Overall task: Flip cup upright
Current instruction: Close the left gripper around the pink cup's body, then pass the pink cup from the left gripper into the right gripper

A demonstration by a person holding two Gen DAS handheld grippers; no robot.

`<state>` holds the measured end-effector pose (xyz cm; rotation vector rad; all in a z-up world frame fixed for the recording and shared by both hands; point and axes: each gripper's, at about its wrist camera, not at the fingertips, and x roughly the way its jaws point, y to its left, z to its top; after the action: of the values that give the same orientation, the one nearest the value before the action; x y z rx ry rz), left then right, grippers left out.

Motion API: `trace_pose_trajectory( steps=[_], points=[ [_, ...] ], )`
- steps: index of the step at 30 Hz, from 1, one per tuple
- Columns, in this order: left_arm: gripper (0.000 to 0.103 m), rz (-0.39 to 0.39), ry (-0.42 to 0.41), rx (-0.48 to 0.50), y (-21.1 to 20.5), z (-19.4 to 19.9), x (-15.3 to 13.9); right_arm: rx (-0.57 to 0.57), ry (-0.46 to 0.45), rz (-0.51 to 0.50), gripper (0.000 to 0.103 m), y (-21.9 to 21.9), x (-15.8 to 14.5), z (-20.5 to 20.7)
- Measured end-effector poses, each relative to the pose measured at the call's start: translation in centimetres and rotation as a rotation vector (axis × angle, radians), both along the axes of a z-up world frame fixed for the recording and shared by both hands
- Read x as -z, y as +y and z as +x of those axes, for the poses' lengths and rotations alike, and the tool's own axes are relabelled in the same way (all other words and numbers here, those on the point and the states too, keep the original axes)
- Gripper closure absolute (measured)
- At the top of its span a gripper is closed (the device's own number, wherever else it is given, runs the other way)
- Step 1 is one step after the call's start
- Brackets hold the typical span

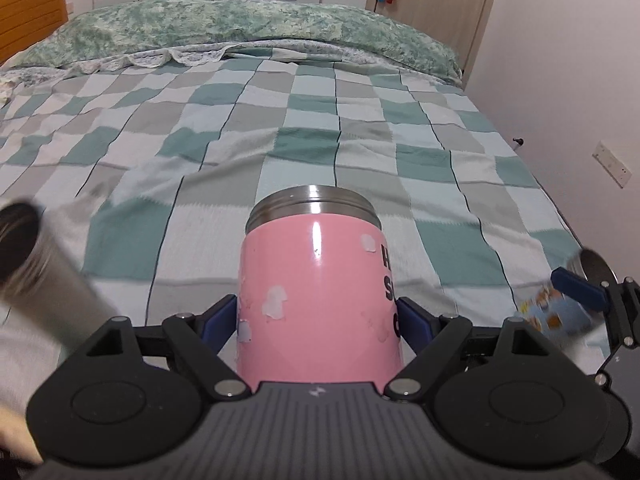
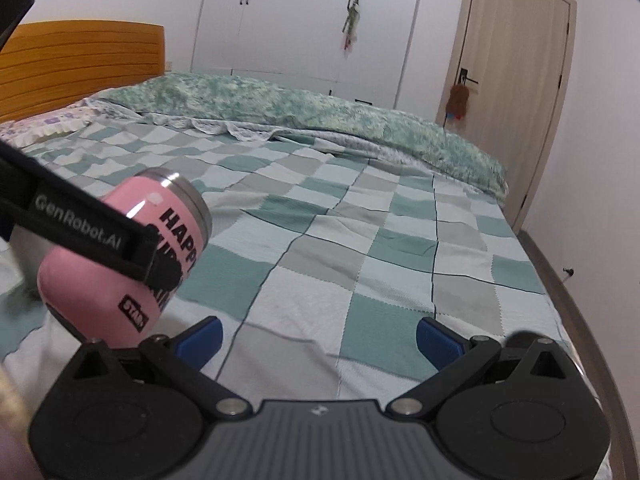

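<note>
A pink cup [image 1: 316, 300] with black lettering and a steel rim sits between the blue pads of my left gripper [image 1: 318, 320], which is shut on it. The cup points away from the camera, tilted, its steel mouth toward the far side of the bed. In the right wrist view the same pink cup [image 2: 132, 256] hangs at the left, held above the bedspread by the left gripper's black finger [image 2: 92, 232]. My right gripper [image 2: 318, 340] is open and empty above the checked bedspread.
A steel cup [image 1: 36, 264] lies blurred at the left, and a blue patterned cup [image 1: 560, 312] at the right, near the right gripper's blue pad [image 1: 576, 288]. The checked bedspread [image 1: 320, 128] spreads ahead; a green quilt [image 1: 240, 28] lies at the far side. A wall runs along the right.
</note>
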<state>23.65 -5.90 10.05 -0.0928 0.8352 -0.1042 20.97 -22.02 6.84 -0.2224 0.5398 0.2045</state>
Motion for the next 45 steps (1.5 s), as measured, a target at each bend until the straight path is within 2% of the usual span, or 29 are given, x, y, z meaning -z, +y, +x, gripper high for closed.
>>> trace_pose_trajectory(
  steps=[11, 19, 21, 22, 23, 29, 32, 38, 45],
  points=[
    [0.018, -0.051, 0.06, 0.03, -1.2, -5.8, 2.6, 0.037, 0.026, -0.012, 0.0, -2.6, 1.5, -6.5],
    [0.017, -0.038, 0.075, 0.02, -2.6, -6.0, 5.6, 0.065, 0.064, -0.005, 0.0, -4.5, 2.8, -7.8],
    [0.011, -0.037, 0.078, 0.019, -2.5, -6.0, 5.5, 0.063, 0.064, -0.004, 0.0, -4.5, 2.7, -7.9],
    [0.001, -0.039, 0.071, 0.022, -2.3, -6.2, 5.1, 0.06, 0.062, 0.001, 0.0, -4.5, 2.6, -8.0],
    [0.0, -0.043, 0.048, 0.027, -2.1, -6.5, 4.6, 0.056, 0.061, 0.006, 0.0, -4.6, 2.4, -8.1],
    [0.0, 0.003, -0.097, 0.019, 0.8, -9.4, 0.9, 0.01, 0.051, 0.041, 0.0, -3.2, 0.7, -8.3],
    [0.0, 0.041, -0.128, 0.001, 3.1, -10.3, 0.2, -0.025, 0.064, 0.072, 0.0, -1.8, -0.2, -8.1],
    [0.0, 0.078, -0.127, -0.019, 8.1, -10.8, 0.4, -0.072, 0.134, 0.138, 0.0, 2.0, -1.3, -6.1],
    [0.0, 0.135, -0.117, 0.022, 11.5, -10.0, 1.8, -0.054, 0.338, 0.214, 0.0, 5.5, 0.0, -2.0]
  ],
)
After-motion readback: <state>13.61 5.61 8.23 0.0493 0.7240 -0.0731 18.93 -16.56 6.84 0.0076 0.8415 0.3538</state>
